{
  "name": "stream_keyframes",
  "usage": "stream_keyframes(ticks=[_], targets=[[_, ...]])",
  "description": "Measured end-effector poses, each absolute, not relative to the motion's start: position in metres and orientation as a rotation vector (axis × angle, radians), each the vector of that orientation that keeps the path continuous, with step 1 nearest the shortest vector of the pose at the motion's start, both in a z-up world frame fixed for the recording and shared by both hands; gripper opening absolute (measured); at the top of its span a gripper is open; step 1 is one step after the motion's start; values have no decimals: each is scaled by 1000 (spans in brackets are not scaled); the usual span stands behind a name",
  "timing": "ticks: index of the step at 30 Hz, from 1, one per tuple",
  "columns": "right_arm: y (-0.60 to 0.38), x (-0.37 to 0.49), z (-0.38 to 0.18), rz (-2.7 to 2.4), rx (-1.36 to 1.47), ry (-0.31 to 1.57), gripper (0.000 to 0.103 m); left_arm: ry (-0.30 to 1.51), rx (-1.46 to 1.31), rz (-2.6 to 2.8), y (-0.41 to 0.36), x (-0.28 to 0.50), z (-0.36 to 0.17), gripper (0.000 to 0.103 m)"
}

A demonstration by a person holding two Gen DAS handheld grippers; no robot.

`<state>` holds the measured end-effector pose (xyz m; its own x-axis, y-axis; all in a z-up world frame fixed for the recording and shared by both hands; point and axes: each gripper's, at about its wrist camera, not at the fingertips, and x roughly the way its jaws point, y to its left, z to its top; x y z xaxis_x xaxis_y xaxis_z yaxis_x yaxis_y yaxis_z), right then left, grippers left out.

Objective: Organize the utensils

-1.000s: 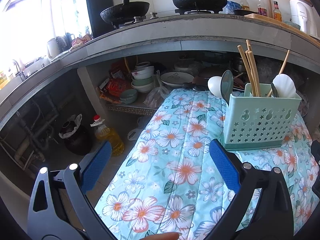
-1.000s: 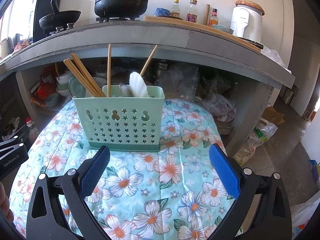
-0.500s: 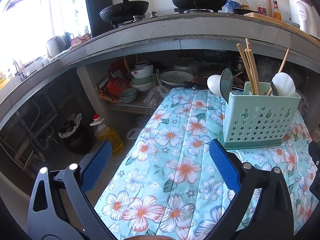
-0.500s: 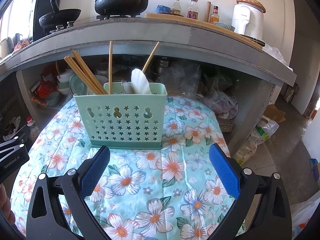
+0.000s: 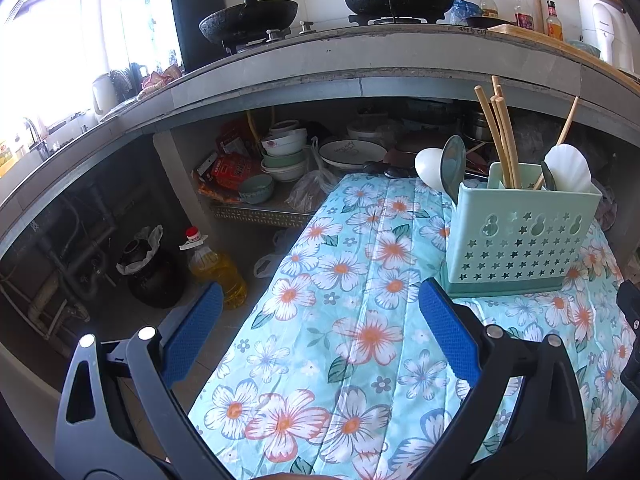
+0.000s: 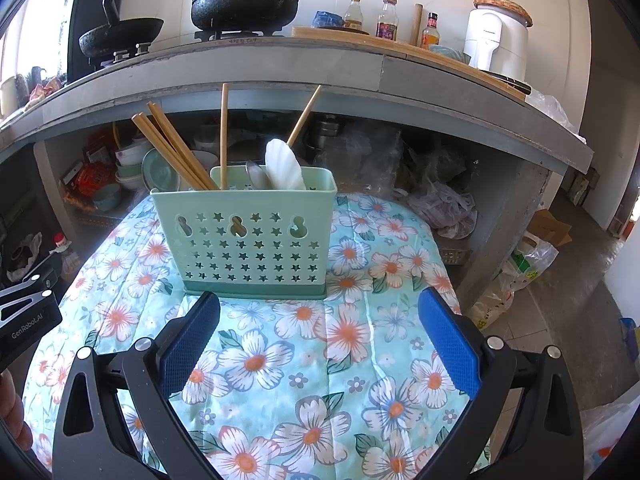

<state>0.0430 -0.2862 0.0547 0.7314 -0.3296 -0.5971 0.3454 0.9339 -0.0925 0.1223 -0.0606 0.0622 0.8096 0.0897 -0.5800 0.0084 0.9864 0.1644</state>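
My right claw (image 6: 318,332) is spread wide and empty above the flowered surface (image 6: 280,360), with the mint utensil holder (image 6: 244,236) standing upright at its 12 o'clock just beyond the fingertips, closer than half a second ago, chopsticks (image 6: 176,148) leaning to 11 o'clock and a white spoon (image 6: 284,168) in its right end. My left claw (image 5: 320,328) is likewise wide apart with nothing in it, the same holder (image 5: 520,232) at its 2 o'clock near the right finger (image 5: 448,332), its view barely changed, and it shows at the right view's 9 o'clock edge.
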Motion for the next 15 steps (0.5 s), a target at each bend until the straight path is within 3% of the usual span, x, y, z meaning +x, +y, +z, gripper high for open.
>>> stream_keyframes(ticks=[15], targets=[[-284, 42, 57, -367, 30, 654, 97, 627, 161, 43, -60, 122, 62, 95]])
